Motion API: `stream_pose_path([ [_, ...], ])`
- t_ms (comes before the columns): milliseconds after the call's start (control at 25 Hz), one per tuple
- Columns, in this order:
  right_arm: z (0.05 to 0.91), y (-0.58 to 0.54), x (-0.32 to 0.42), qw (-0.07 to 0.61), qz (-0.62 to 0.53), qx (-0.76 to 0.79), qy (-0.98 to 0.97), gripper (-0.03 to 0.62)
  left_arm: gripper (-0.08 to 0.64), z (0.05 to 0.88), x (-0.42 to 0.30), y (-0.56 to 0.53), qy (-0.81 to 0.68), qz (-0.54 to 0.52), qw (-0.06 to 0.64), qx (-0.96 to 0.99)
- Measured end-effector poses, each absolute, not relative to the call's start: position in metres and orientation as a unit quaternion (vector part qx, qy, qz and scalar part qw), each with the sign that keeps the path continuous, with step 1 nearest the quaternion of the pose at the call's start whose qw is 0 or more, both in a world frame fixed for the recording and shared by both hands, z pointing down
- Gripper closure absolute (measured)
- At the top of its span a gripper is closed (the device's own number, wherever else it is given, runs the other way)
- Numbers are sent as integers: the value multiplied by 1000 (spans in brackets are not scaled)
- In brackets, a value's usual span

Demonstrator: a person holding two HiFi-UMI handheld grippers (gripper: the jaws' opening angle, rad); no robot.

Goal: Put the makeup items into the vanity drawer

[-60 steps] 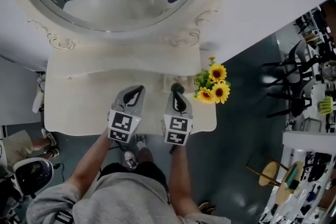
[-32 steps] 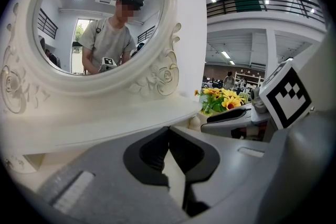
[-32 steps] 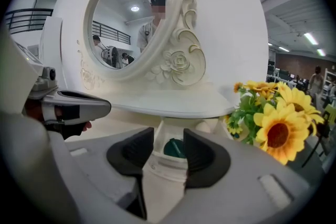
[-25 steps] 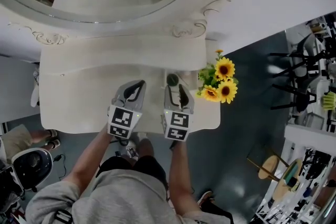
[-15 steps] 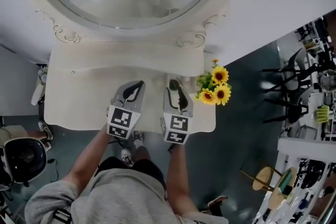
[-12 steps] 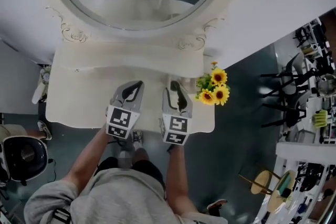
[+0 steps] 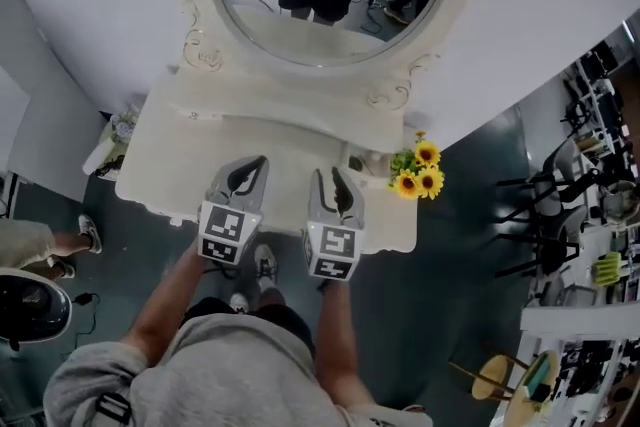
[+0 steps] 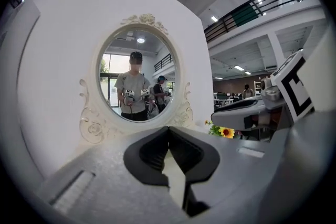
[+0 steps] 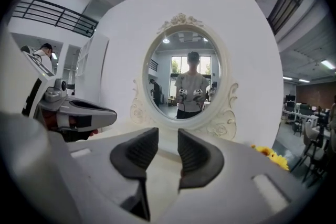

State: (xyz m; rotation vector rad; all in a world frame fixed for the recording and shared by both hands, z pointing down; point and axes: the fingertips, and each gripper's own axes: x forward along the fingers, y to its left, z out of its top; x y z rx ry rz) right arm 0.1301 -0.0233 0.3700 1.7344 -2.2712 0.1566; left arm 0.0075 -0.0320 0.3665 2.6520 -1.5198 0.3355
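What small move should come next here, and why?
Probably lower both grippers toward the vanity top: the left gripper is shut and empty, the right gripper has just been closing its jaws on nothing, and both face the mirror.

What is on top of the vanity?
Sunflowers at the right end of the vanity. The left gripper and right gripper cover part of its front; anything there is hidden.

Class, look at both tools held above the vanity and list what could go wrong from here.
1. The sunflowers stand at the right edge of the vanity top, near the right tool; a sideways swing might topple them.
2. The right tool's jaws have just been closing with nothing between them, so they may shut on air.
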Motion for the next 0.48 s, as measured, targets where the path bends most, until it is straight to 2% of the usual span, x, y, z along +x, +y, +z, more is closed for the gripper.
stream_pose_path([
  [280, 346, 43, 84, 121, 32, 578, -806, 542, 549, 347, -42, 39, -523, 105, 18, 845],
  [480, 342, 92, 65, 119, 23, 571, -812, 572, 549, 345, -64, 88, -535, 100, 20, 839],
])
